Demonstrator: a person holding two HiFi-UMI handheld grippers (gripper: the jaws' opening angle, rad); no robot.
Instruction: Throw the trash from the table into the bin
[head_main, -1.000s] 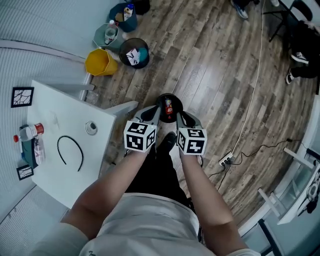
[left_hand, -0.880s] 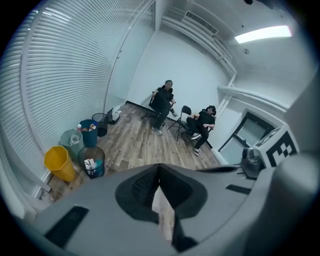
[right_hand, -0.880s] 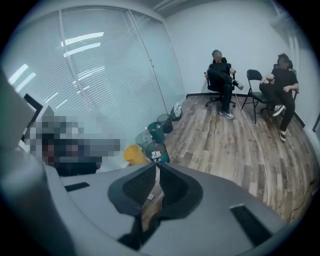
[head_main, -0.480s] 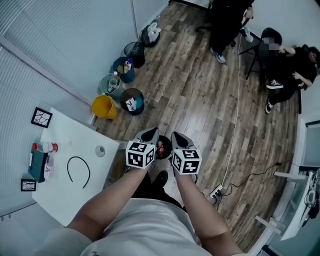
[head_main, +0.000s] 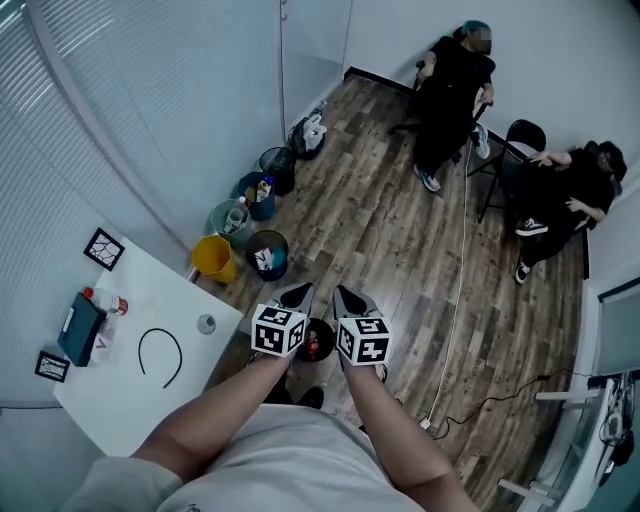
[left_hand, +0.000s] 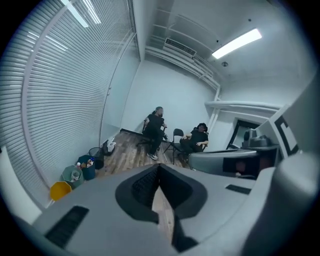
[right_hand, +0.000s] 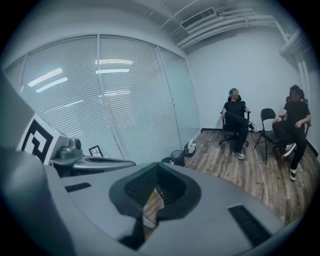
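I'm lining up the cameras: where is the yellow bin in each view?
Head view: yellow bin left of centre, beside the table corner.
Left gripper view: lower left.
Right gripper view: not in it.
Shared landmark: the left-hand seated person.

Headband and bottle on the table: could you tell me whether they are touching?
Apart: the head view shows bare table between headband and bottle.

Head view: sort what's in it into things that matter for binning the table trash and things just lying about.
Job:
table; on it the bottle, black hoop, teal box and small round item; left gripper; right gripper; black bin beneath them.

Probably just lying about:
yellow bin; blue bin; marker cards; floor cable; seated people.
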